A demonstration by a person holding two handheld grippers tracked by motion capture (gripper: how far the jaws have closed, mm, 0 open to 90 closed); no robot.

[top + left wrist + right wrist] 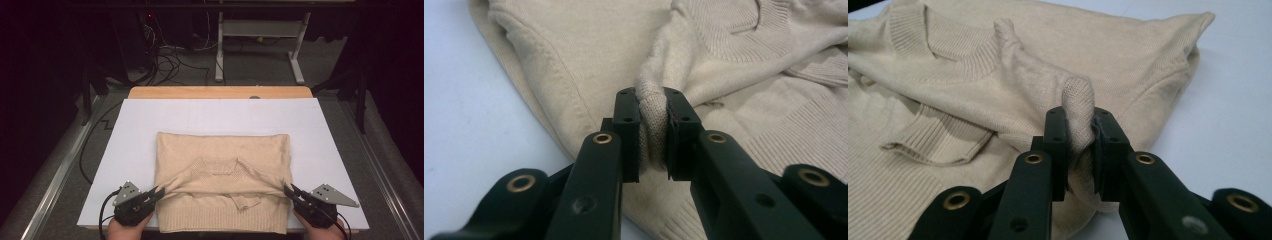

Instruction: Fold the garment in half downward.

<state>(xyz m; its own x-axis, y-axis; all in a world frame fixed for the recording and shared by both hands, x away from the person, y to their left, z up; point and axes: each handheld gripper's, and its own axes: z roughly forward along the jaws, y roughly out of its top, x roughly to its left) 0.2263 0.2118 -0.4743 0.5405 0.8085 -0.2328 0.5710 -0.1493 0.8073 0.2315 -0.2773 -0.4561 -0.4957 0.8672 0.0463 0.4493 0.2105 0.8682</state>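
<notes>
The beige knit sweater [222, 180] lies on a white board [140, 130] that covers the wooden table [220, 92], toward the person's edge of it. In the high view it reads as a folded block: the ribbed collar faces up near the middle, the ribbed hem runs along the near edge, and a fold of cloth stretches across it from side to side between the two grippers.

The left gripper [159, 191] sits at the sweater's near left edge, held by a hand [125, 229] at the bottom of the frame. The left gripper view supplies what the high view cannot: a bunched ridge of knit stands pinched between the two black jaws, with the pads pressing it from both sides, so this gripper is clamped on the sweater.

The right gripper [289, 189] sits at the near right edge, with a grey three-cornered plate on top. The right gripper view shows its jaws likewise closed on a rounded tuck of knit that rises above the jaw tips, and it also shows a ribbed cuff [938, 142] lying flat on the sweater beside the collar [948, 47].

The high view alone takes in the grey carpeted floor [260, 65], a tangle of cables [170, 62] and a white desk frame [260, 30] beyond the table.
</notes>
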